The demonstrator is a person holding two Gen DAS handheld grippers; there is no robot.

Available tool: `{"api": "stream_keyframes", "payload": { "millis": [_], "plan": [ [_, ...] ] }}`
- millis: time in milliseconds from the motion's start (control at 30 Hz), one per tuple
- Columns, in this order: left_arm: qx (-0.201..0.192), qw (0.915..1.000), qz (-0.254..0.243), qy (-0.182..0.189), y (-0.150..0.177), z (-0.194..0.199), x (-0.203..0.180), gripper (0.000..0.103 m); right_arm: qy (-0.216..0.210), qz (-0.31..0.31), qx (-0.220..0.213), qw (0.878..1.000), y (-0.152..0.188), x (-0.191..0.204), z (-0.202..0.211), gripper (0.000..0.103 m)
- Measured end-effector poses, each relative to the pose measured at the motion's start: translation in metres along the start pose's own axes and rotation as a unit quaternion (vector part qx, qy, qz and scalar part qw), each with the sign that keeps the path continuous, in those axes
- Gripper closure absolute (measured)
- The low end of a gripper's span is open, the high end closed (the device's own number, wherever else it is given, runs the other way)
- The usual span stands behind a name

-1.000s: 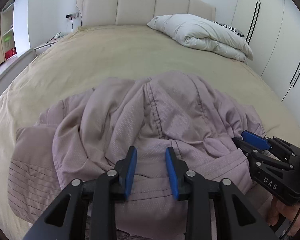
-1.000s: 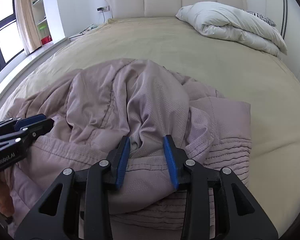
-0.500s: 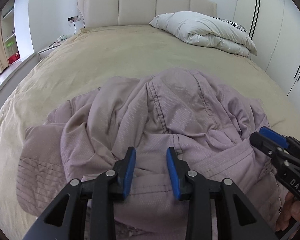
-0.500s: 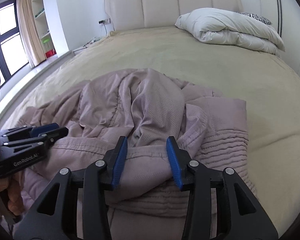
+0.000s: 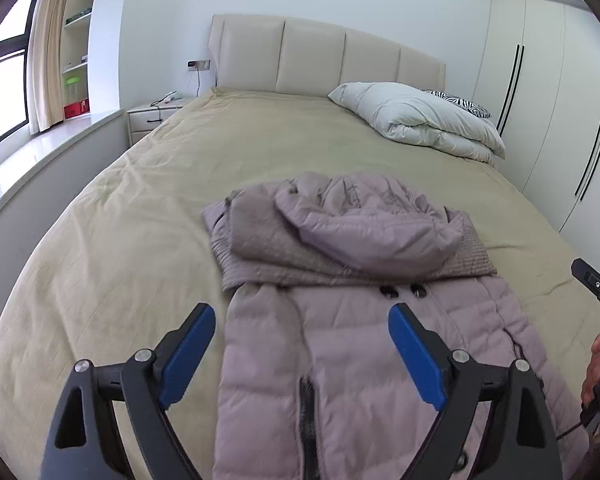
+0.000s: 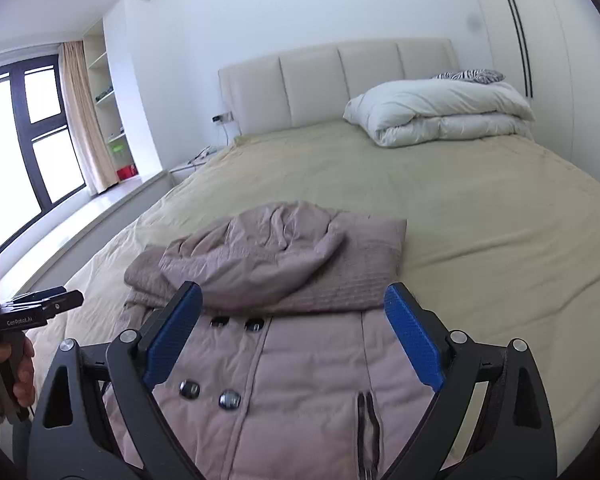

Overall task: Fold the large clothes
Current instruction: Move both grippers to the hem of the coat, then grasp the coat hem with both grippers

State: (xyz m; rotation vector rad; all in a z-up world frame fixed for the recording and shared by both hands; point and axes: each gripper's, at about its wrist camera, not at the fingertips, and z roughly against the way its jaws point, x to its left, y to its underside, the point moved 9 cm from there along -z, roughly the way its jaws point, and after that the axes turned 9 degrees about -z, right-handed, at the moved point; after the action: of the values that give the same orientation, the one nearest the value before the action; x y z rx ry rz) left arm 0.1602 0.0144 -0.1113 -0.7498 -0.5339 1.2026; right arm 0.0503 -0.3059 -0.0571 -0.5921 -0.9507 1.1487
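1. Left wrist view: left gripper [image 5: 300, 334], 2 blue pads spread wide and opening further; nothing pinched, the coat [image 5: 360, 360] lying on the bed below the gap, untouched by either pad.
2. Right wrist view: right gripper [image 6: 294, 330], blue pads likewise wide apart and opening; nothing gripped, the coat [image 6: 300, 380] lying below them.
3. Coat: mauve, quilted, laid lengthwise on the near half of the bed; far end doubled back into a bunched fold [image 5: 352, 228]; 2 pairs of dark buttons [image 6: 210, 394] down the front, 1 zipped pocket slit [image 6: 366, 416] on the right side.
4. Each gripper's body shows at the edge of the other's view, held in a person's hand [image 6: 18, 376].
5. Bed [image 5: 140, 240]: tan cover, lightly creased, bare around the coat; cream padded headboard [image 5: 320, 56] of 4 panels.
6. White duvet [image 5: 420, 124], folded, at the head of the bed on the right, well apart from the coat; zebra-print pillow [image 5: 456, 102] behind it.
7. Room: white walls, white wardrobe doors [image 5: 548, 100] on the right; nightstand [image 5: 148, 118], shelves, curtain and dark-framed window [image 6: 28, 140] on the left.
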Motion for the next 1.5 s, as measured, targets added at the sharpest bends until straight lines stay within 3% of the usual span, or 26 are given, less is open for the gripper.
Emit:
{"api": "stream_keyframes", "payload": {
  "millis": [100,233,400,533,700,967,1167,1300,1400,1467,1500],
  "plan": [
    [0.019,0.9997,0.008,-0.012,0.042,0.033,0.024,0.012,0.01,-0.007,0.053,0.999,0.029,-0.021,0.03,0.01],
    [0.041,0.9984,0.037,-0.014,0.099,0.07,0.046,0.012,0.035,-0.034,0.086,0.995,0.069,-0.055,0.077,0.01],
    [0.107,0.9927,0.055,0.0,0.17,0.084,0.043,0.012,0.042,-0.086,0.14,0.985,0.117,-0.099,0.117,0.01],
    [0.151,0.9868,0.053,0.027,0.207,0.085,0.029,0.012,0.054,-0.136,0.157,0.977,0.144,-0.134,0.141,0.01],
    [0.174,0.9815,0.066,0.044,0.227,0.083,0.024,0.012,0.048,-0.176,0.188,0.965,0.171,-0.16,0.151,0.01],
    [0.234,0.9568,0.126,0.118,0.268,0.062,0.009,0.012,0.034,-0.213,0.246,0.945,0.198,-0.177,0.145,0.01],
    [0.241,0.9532,0.119,0.138,0.27,0.056,0.002,0.013,0.033,-0.233,0.301,0.924,0.227,-0.186,0.152,0.014],
    [0.243,0.9479,0.132,0.158,0.27,0.054,-0.001,0.02,0.022,-0.26,0.301,0.917,0.234,-0.192,0.156,0.017],
    [0.247,0.94,0.15,0.182,0.271,0.054,-0.003,0.028,0.016,-0.266,0.298,0.916,0.232,-0.193,0.159,0.023],
    [0.248,0.9355,0.16,0.194,0.271,0.055,-0.004,0.03,0.009,-0.264,0.291,0.92,0.225,-0.191,0.163,0.04],
    [0.247,0.9351,0.162,0.195,0.271,0.056,-0.003,0.03,-0.003,-0.263,0.286,0.921,0.22,-0.187,0.165,0.041]
  ]
}}
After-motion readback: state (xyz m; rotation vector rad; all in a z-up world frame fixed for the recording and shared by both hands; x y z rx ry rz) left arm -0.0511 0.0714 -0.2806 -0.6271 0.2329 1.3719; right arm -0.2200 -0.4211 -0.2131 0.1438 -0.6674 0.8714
